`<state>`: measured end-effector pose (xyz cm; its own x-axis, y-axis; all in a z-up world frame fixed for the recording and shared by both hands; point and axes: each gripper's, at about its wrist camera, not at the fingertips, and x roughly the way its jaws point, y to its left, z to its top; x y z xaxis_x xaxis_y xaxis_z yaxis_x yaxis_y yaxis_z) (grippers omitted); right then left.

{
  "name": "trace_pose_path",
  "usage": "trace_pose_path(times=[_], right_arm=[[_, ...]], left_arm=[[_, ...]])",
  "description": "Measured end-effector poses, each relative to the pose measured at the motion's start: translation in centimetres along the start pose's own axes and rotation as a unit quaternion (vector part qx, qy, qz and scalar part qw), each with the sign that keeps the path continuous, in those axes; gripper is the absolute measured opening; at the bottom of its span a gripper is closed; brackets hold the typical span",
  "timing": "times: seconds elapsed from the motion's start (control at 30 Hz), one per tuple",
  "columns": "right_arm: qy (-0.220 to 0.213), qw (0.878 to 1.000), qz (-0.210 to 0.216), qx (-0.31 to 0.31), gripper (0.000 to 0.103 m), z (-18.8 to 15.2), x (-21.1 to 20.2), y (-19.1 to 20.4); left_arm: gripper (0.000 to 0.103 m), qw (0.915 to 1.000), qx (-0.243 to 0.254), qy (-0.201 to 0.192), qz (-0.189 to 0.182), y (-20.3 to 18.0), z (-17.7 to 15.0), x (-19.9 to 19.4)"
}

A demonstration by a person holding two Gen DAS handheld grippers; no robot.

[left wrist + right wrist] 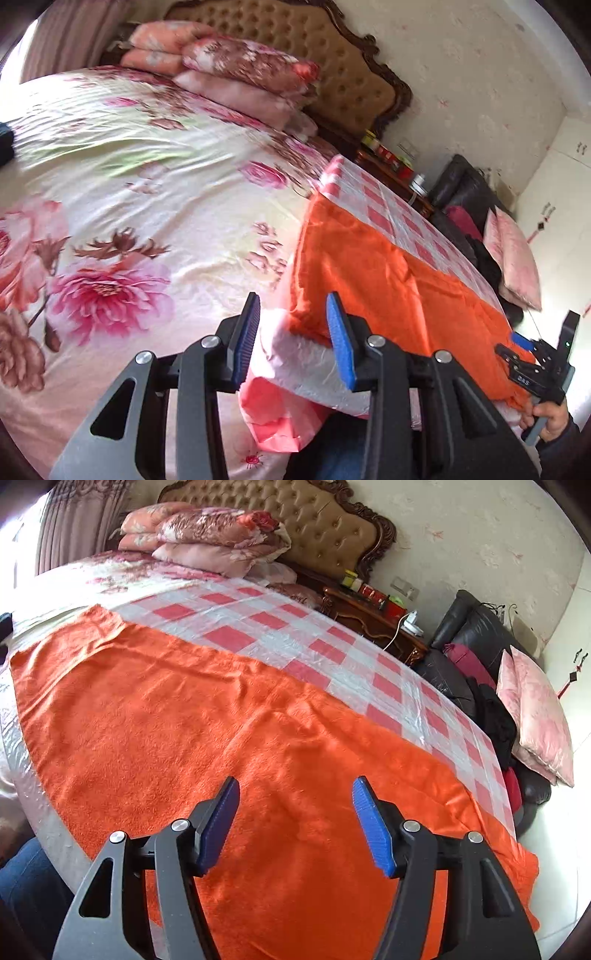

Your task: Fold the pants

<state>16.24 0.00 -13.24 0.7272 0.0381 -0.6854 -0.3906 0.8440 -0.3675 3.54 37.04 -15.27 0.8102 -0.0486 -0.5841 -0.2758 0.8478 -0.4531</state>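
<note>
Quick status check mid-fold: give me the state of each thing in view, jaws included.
Orange pants: spread flat on the checked sheet, near edge hanging over the front.
Checked plastic sheet: laid flat under the pants.
Left gripper: jaws open, nothing between them, at the pants' left edge.
Right gripper: jaws open, empty, over the pants.
Pillows: stacked at the headboard.

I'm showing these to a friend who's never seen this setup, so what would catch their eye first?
The bright orange fleece pants dominate, spread flat on a pink-and-white checked plastic sheet that covers the near side of the bed. Next come the blue-padded jaws of the right gripper, open and empty above the orange cloth. In the left wrist view, the left gripper stands open at the cloth's edge, beside the big floral bedspread.
</note>
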Motion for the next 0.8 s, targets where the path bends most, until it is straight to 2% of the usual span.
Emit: trace_pose_path(times=[0.07,0.1,0.13,0.2,0.3,0.47,0.53,0.57,0.6,0.63,0.7,0.73,0.8], right_arm=[[0.006,1.0,0.004,0.008,0.062,0.1,0.5,0.2],[0.01,1.0,0.004,0.013,0.062,0.1,0.8,0.1],[0.016,1.0,0.005,0.018,0.062,0.2,1.3,0.1],[0.022,1.0,0.006,0.021,0.063,0.1,1.8,0.3],[0.019,0.999,0.008,0.026,0.064,0.3,2.4,0.9],[0.014,0.999,0.038,0.03,0.066,1.9,3.2,2.5],[0.014,0.998,0.045,0.034,0.068,2.5,3.5,3.1],[0.016,0.998,0.046,0.038,0.068,2.8,3.7,3.2],[0.019,0.998,0.046,0.042,0.068,2.9,3.7,3.3],[0.024,0.997,0.053,0.049,0.068,3.0,3.8,3.0],[0.029,0.995,0.068,0.068,0.068,2.7,3.7,2.3],[0.027,0.994,0.069,0.086,0.068,2.4,3.2,1.4],[0.015,0.992,0.068,0.107,0.069,1.8,1.9,-0.1]], left_arm=[[0.034,0.9986,0.043,0.031,-0.003,-1.0,0.1,1.1],[0.024,0.9964,0.074,0.04,0.016,-1.6,0.1,1.4],[0.021,0.9934,0.099,0.047,0.033,-2.3,0.1,2.1],[0.012,0.9902,0.123,0.06,0.024,-2.3,0.5,2.0],[0.01,0.9873,0.143,0.066,0.023,-1.7,1.1,1.9],[0.009,0.9962,0.053,0.068,0.006,2.6,2.7,2.8],[0.018,0.9976,-0.001,0.066,-0.018,4.2,2.8,2.5],[0.037,0.9971,-0.04,0.056,-0.031,5.3,2.6,2.0],[0.056,0.993,-0.093,0.045,-0.058,6.7,2.3,1.5],[0.06,0.9839,-0.151,0.039,-0.088,8.2,1.7,1.3],[0.058,0.9596,-0.241,0.044,-0.138,10.3,0.2,1.9],[0.058,0.944,-0.285,0.051,-0.159,11.3,-0.8,2.6],[0.058,0.915,-0.34,0.058,-0.209,12.2,-2.2,3.9]])
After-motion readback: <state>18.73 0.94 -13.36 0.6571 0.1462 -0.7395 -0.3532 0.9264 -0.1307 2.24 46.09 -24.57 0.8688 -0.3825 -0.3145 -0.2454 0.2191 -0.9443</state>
